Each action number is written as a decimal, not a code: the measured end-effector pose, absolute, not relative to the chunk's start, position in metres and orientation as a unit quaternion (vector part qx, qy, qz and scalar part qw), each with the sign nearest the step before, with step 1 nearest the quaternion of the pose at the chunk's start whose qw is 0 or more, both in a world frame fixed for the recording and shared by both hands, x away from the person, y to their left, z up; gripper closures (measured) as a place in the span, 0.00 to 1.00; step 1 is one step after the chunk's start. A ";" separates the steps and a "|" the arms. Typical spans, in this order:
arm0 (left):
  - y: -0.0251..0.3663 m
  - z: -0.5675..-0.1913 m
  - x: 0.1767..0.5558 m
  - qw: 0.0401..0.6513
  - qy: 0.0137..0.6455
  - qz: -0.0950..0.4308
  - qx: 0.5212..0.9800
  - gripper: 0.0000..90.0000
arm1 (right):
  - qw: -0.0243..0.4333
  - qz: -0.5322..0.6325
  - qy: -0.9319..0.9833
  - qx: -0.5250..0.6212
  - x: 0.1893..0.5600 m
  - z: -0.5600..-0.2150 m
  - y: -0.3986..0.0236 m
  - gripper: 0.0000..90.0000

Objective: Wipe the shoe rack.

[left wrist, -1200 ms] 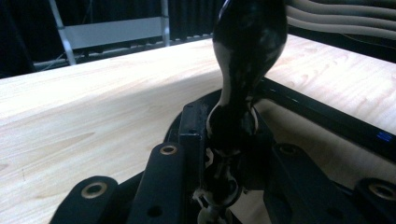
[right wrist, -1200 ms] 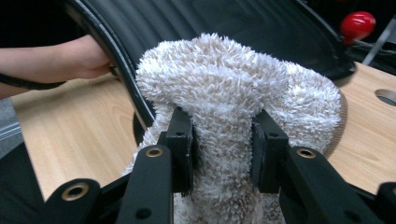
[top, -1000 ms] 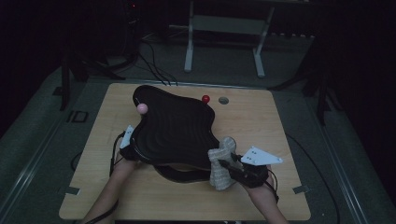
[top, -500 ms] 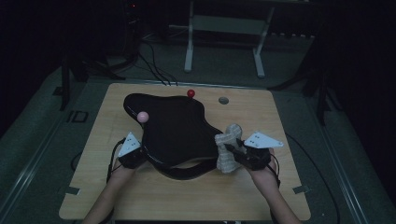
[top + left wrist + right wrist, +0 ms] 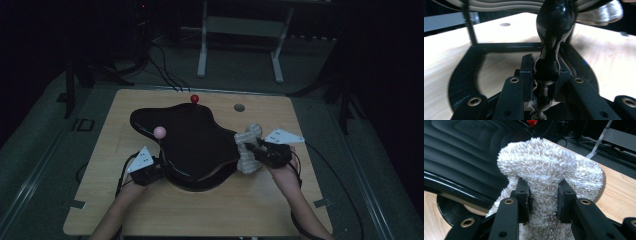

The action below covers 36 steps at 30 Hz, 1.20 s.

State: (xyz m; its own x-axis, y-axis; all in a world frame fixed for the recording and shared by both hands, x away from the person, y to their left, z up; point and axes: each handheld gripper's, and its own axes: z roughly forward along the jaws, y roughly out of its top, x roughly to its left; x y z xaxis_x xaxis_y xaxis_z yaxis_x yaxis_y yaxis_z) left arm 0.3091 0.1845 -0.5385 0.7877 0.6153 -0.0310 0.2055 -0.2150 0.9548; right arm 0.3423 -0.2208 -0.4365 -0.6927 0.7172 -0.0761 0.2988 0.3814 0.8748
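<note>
Right gripper (image 5: 253,151) is clamped on a fluffy off-white cloth (image 5: 247,150), pressed against the right edge of the glossy black moulded seat shell (image 5: 192,142) near the middle of the bench (image 5: 300,210). Left gripper (image 5: 539,75) is pinched on the shell's near-left rim, so the piece is being steadied. Looks like a wipe-down is in progress. Next, the cloth would probably need to be dragged across the ribbed top, pressure kept even, with the rim kept pinned.
</note>
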 end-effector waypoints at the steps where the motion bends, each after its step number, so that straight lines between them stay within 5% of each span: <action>1: 0.184 -0.538 0.309 0.565 0.274 0.181 0.757 0.83 | 0.229 0.456 0.799 0.318 0.343 -0.436 -0.221 0.76; 7: 0.188 -0.535 0.304 0.569 0.298 0.184 0.744 0.60 | 0.232 0.454 0.801 0.316 0.342 -0.436 -0.221 0.76; 11: 0.196 -0.525 0.292 0.570 0.315 0.200 0.732 0.57 | 0.232 0.452 0.802 0.314 0.340 -0.434 -0.221 0.76; 20: 0.195 -0.494 0.278 0.591 0.319 0.225 0.706 0.60 | 0.213 0.463 0.801 0.313 0.336 -0.432 -0.219 0.67; 22: 0.193 -0.489 0.277 0.591 0.316 0.230 0.706 0.67 | 0.211 0.464 0.802 0.312 0.337 -0.433 -0.218 0.66; 27: 0.193 -0.489 0.279 0.595 0.318 0.223 0.703 0.82 | 0.217 0.461 0.800 0.315 0.336 -0.436 -0.218 0.68; 36: 0.192 -0.488 0.278 0.589 0.317 0.230 0.707 0.83 | 0.213 0.455 0.797 0.334 0.332 -0.449 -0.229 0.79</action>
